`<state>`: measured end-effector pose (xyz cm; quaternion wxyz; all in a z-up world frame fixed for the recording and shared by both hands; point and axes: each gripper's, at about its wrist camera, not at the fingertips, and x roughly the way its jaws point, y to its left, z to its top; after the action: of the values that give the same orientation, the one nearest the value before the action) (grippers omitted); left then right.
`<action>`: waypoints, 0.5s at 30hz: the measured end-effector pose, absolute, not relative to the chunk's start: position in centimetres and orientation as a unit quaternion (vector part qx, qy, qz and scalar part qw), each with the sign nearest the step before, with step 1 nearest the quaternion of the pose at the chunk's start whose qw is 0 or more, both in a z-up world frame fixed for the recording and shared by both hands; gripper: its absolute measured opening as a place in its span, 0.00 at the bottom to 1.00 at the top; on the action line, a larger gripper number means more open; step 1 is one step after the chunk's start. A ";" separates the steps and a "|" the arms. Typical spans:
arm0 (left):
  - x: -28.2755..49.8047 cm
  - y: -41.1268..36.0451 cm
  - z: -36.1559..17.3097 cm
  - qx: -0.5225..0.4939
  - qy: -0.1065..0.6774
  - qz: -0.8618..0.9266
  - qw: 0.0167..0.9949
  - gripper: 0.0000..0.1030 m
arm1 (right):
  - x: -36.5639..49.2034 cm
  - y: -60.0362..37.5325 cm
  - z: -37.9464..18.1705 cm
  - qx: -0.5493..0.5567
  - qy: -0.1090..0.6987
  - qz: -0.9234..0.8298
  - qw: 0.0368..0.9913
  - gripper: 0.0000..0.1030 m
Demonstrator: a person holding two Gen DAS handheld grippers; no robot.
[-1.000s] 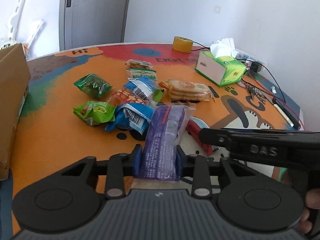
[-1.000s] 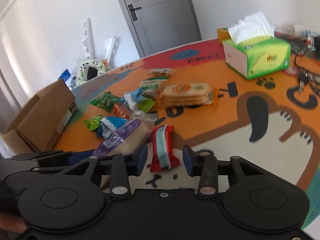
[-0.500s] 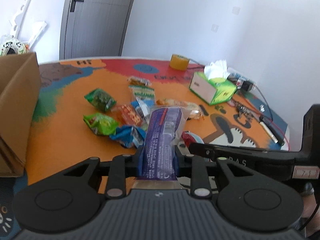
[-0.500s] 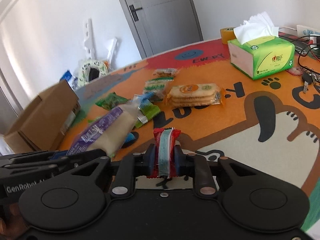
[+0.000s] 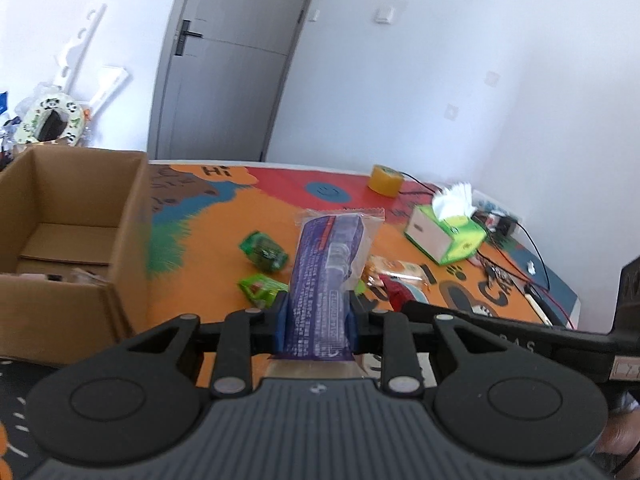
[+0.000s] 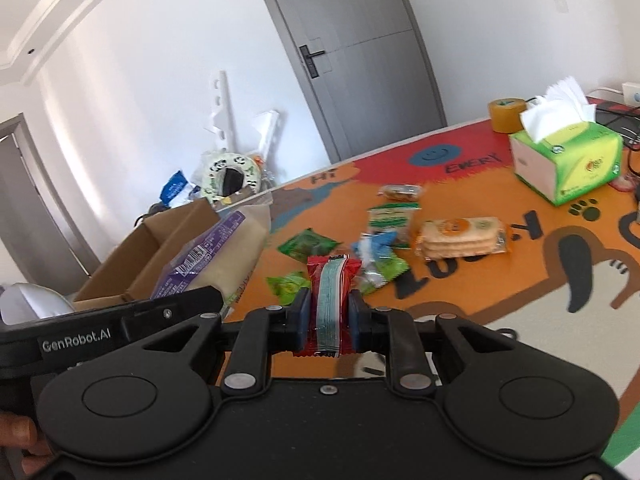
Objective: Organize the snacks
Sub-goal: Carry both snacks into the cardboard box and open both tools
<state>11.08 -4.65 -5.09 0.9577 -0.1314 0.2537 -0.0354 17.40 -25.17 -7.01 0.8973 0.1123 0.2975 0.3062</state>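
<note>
My left gripper (image 5: pixel 318 322) is shut on a long purple snack pack (image 5: pixel 328 272), held up above the table. In the right wrist view that same purple pack (image 6: pixel 212 252) shows at the left, over the box. My right gripper (image 6: pixel 329 318) is shut on a red snack pack with a pale blue stripe (image 6: pixel 331 292), lifted off the table. An open cardboard box (image 5: pixel 68 240) stands at the left of the table. Several loose snacks lie on the orange mat: green packs (image 5: pixel 264 254), a blue-and-white pack (image 6: pixel 376 250) and a cracker pack (image 6: pixel 462 236).
A green tissue box (image 6: pixel 568 162) and a roll of yellow tape (image 6: pixel 506 114) stand at the far right of the table. Cables and keys (image 5: pixel 504 268) lie beyond the tissue box. A grey door (image 5: pixel 224 80) is behind the table.
Both grippers rose from the table with their packs. The right gripper shut on the red pack and lifted it. The left gripper swung left, and the box came into view.
</note>
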 end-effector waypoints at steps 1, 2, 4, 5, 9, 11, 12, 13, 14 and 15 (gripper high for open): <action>10.9 -4.3 -5.0 -0.133 0.251 -0.031 0.958 0.26 | 17.3 -24.9 -7.0 0.113 0.297 0.309 0.896 0.20; 10.8 -3.9 -4.8 -0.135 0.249 -0.026 0.959 0.26 | 17.2 -24.7 -6.9 0.114 0.296 0.312 0.896 0.20; 10.5 -3.1 -4.6 -0.138 0.244 -0.018 0.960 0.26 | 17.2 -24.2 -6.7 0.116 0.294 0.320 0.893 0.20; 10.3 -2.7 -4.6 -0.139 0.243 -0.013 0.960 0.26 | 17.1 -24.0 -6.6 0.117 0.294 0.323 0.892 0.20; 9.9 -1.3 -4.3 -0.144 0.238 0.006 0.960 0.26 | 17.0 -22.9 -6.3 0.114 0.292 0.333 0.889 0.20; 9.6 -0.6 -4.1 -0.146 0.235 0.013 0.961 0.26 | 17.1 -22.3 -6.1 0.113 0.291 0.338 0.888 0.20; 9.5 -0.3 -4.1 -0.147 0.234 0.016 0.961 0.26 | 17.1 -21.9 -6.0 0.112 0.291 0.341 0.887 0.20; 9.5 0.0 -3.9 -0.148 0.232 0.020 0.961 0.26 | 17.1 -21.6 -5.9 0.111 0.290 0.344 0.886 0.20; 9.4 0.3 -3.9 -0.149 0.231 0.022 0.961 0.26 | 17.1 -21.3 -5.9 0.111 0.290 0.346 0.885 0.20; 9.3 0.6 -3.8 -0.150 0.229 0.026 0.961 0.26 | 17.1 -20.9 -5.8 0.110 0.289 0.348 0.885 0.20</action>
<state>9.34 0.57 -3.81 0.9613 -0.1502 0.2294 0.0259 17.13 -20.92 -5.78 0.8849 0.1100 0.2893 0.3481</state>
